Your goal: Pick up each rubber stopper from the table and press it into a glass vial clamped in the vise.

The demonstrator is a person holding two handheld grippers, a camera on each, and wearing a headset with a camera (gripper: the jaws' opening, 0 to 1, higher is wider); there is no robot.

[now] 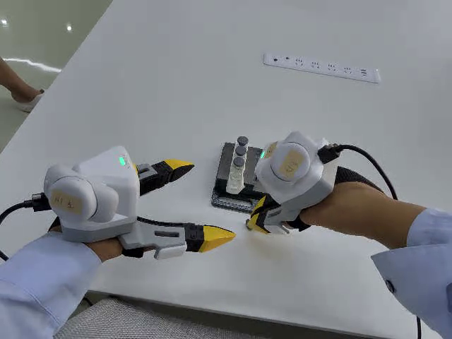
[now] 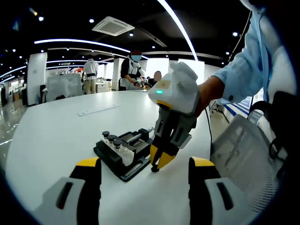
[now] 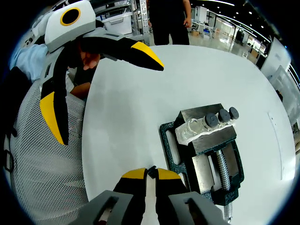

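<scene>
Toward the middle of the table (image 1: 176, 85), the head view shows the vise (image 1: 224, 173) gripping a row of vials (image 1: 235, 178), three plugged with dark stoppers (image 1: 240, 151); the left gripper (image 1: 196, 202) hangs left of it, jaws wide apart. The left gripper view has the right gripper (image 2: 157, 164) tips-down beside the vise, pinched on a dark stopper (image 2: 153, 169) at the table. The right gripper view shows one open vial (image 3: 190, 126), clear and empty: seemingly the last.

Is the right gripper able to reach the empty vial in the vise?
Probably yes. The right gripper hangs beside the vise, nothing stands between it and the empty vial, and the left gripper is apart.
</scene>
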